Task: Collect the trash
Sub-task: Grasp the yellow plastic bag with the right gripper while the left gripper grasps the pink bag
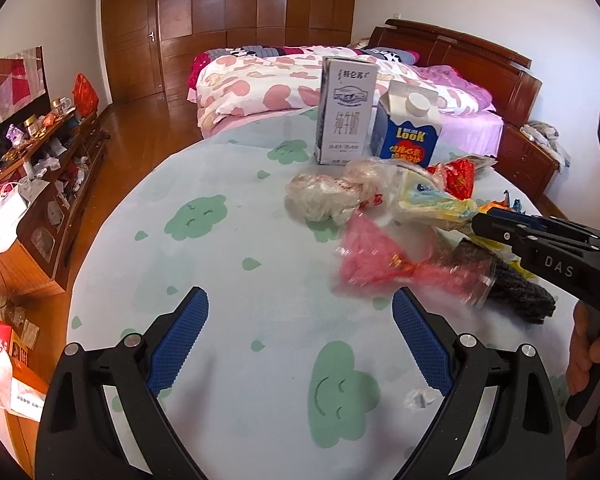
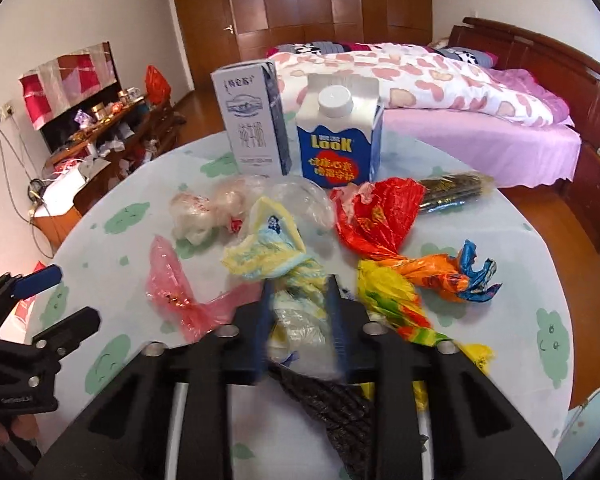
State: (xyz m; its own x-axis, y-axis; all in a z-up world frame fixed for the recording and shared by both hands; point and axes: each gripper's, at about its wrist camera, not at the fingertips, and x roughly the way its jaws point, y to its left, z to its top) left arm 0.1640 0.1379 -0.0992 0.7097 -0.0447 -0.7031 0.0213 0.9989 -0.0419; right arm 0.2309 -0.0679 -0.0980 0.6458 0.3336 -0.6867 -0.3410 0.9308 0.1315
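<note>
Trash lies heaped on the counter (image 2: 500,216) in front of the blue carton (image 2: 338,136), the landmark here. Left of that carton stands a tall white milk carton (image 2: 252,120), touching or nearly so. Just before the blue carton lie a clear plastic bag (image 2: 208,212), a red wrapper (image 2: 380,216) and a yellow-and-blue bag (image 2: 272,252); nearer the camera, left of them, a pink bag (image 2: 172,288). The right claw (image 2: 298,320) is clamped on the yellow-and-blue bag's twisted end, above a dark knitted piece (image 2: 332,404). The left claw (image 1: 300,344) hangs spread wide, holding nothing, over bare cloth well short of the blue carton.
</note>
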